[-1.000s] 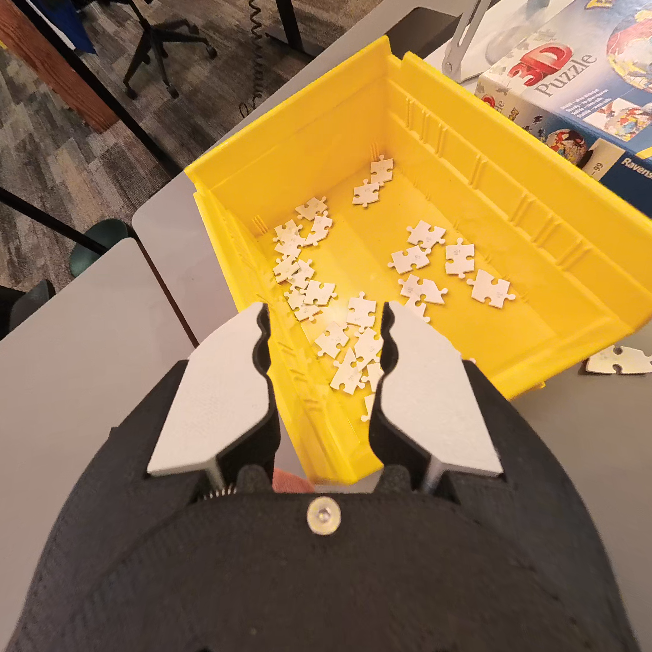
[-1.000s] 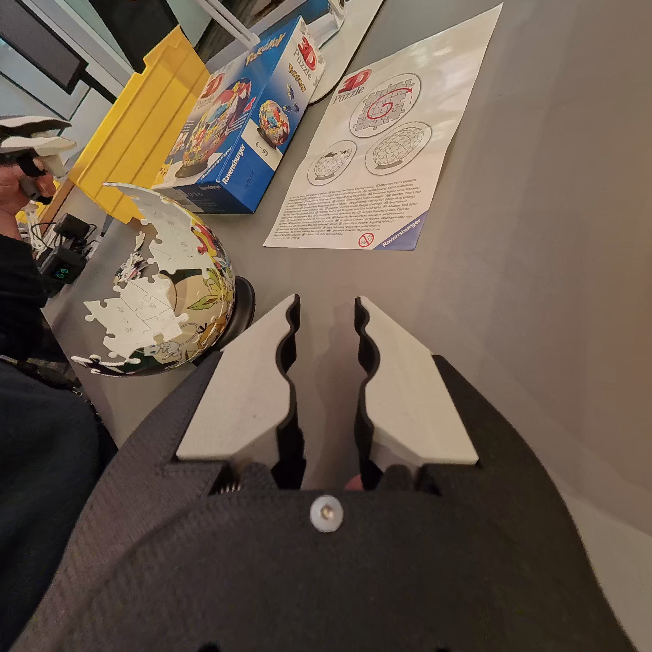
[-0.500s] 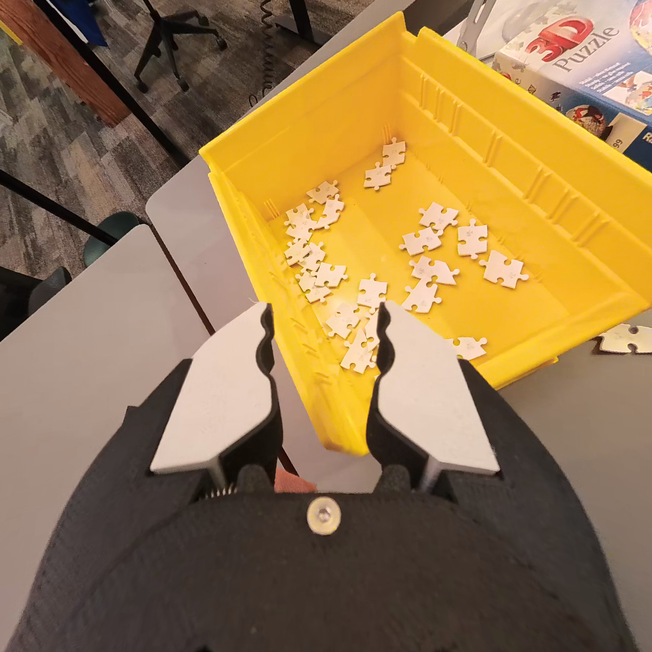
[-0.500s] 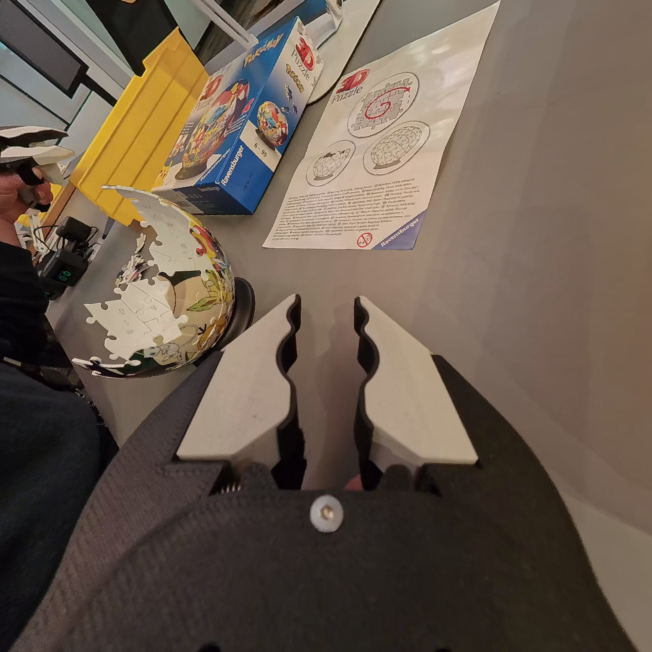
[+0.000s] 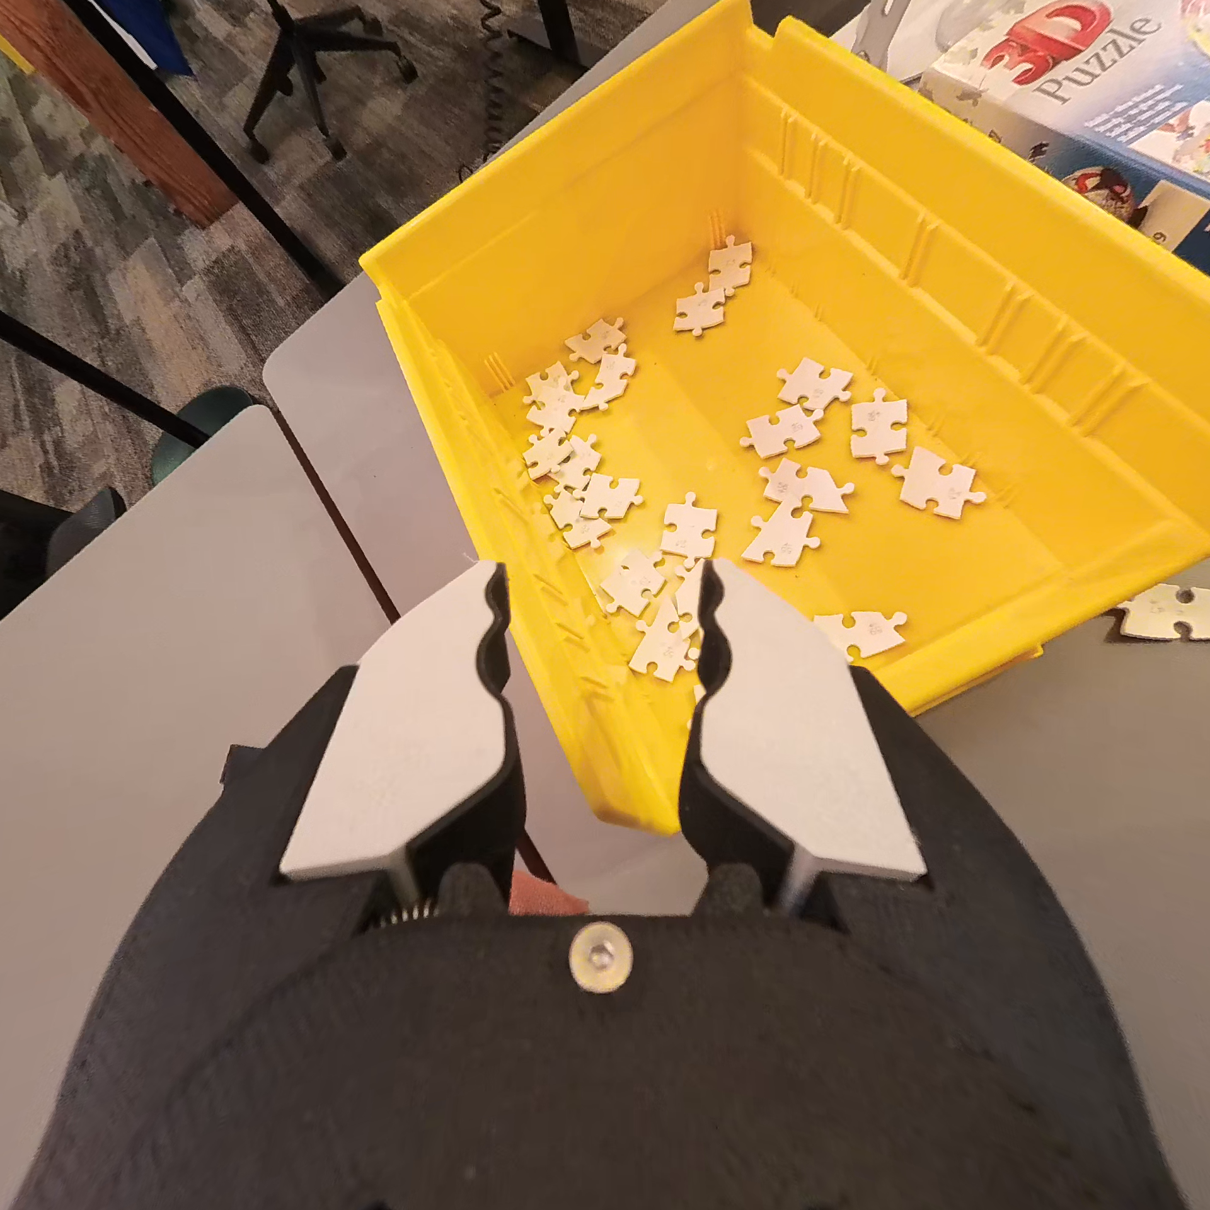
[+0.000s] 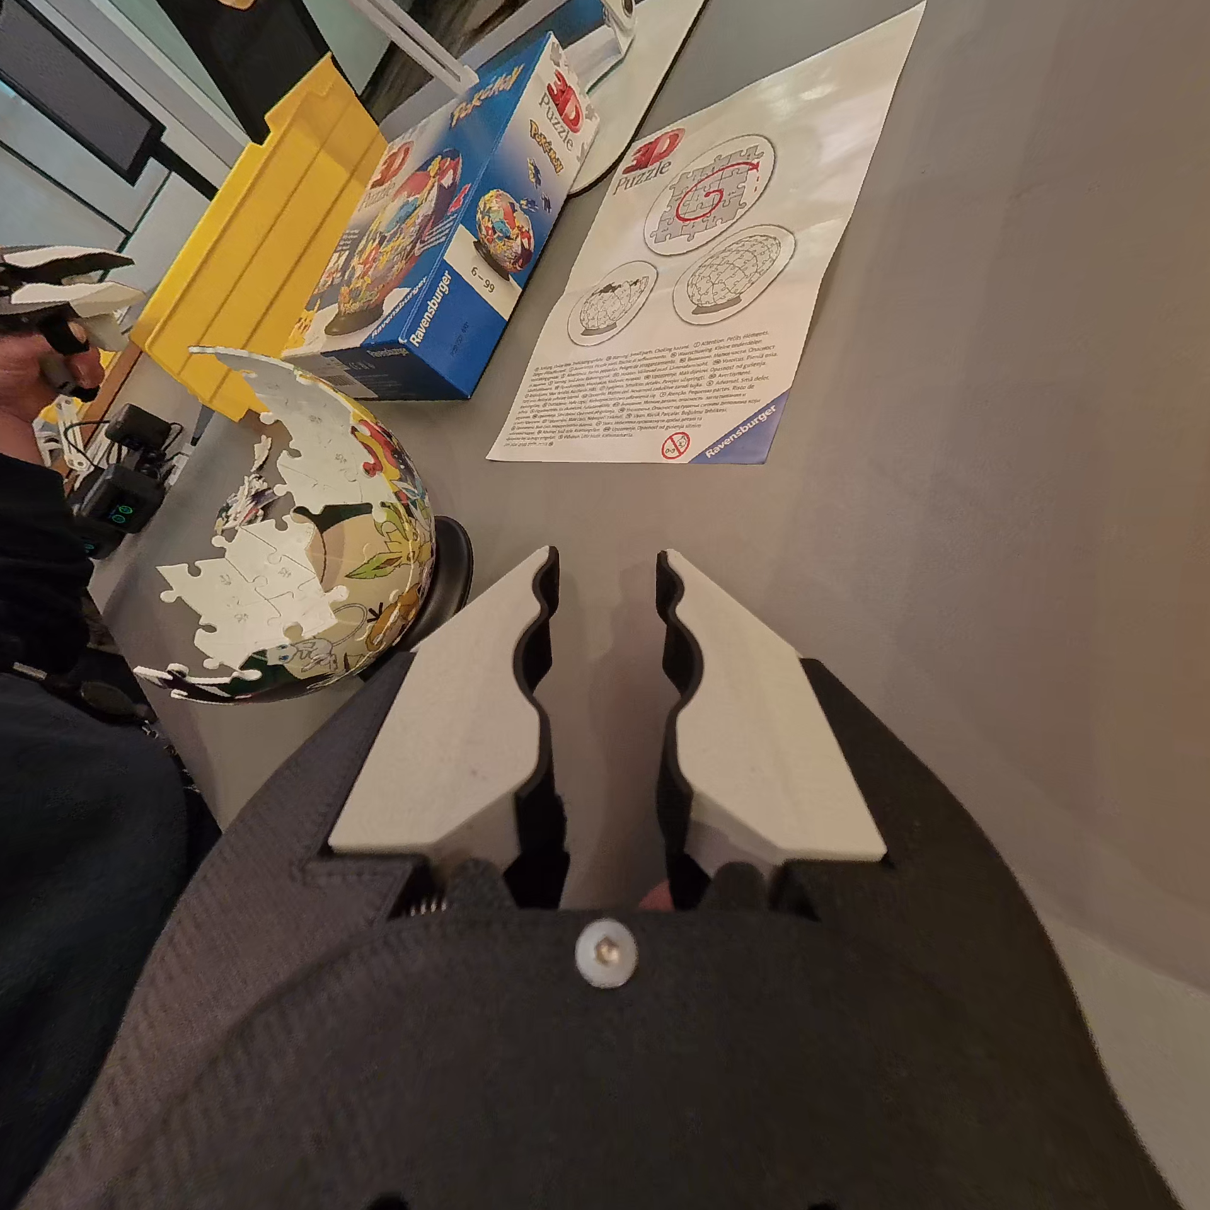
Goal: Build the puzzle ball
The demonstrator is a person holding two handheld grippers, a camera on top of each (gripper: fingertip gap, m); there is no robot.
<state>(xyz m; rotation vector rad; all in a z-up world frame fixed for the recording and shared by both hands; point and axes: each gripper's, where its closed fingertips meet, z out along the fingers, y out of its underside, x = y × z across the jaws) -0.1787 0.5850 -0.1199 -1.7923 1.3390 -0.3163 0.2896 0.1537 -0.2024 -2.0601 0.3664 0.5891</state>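
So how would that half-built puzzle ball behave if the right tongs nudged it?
The puzzle ball is probably light: it looks like a thin hollow shell. Its jagged open edge looks fragile, so pieces could pop loose. It sits on a small black stand and may roll off if pushed sideways.

Grey worktop (image 5: 164, 687) fills the lower left of the left wrist view, and a second grey top (image 5: 366, 419) butts against it across a dark seam. Beyond their edge, in the upper left, lies patterned grey-brown carpet (image 5: 85, 216), with the wheeled base of an office chair (image 5: 314, 72) standing on it beside a reddish wooden panel (image 5: 118, 105) and slanting dark table legs (image 5: 216, 164). In the right wrist view the same matte grey surface (image 6: 982, 524) spreads across the right side, softly lit, and a dark screen (image 6: 72, 98) hangs at the upper left.
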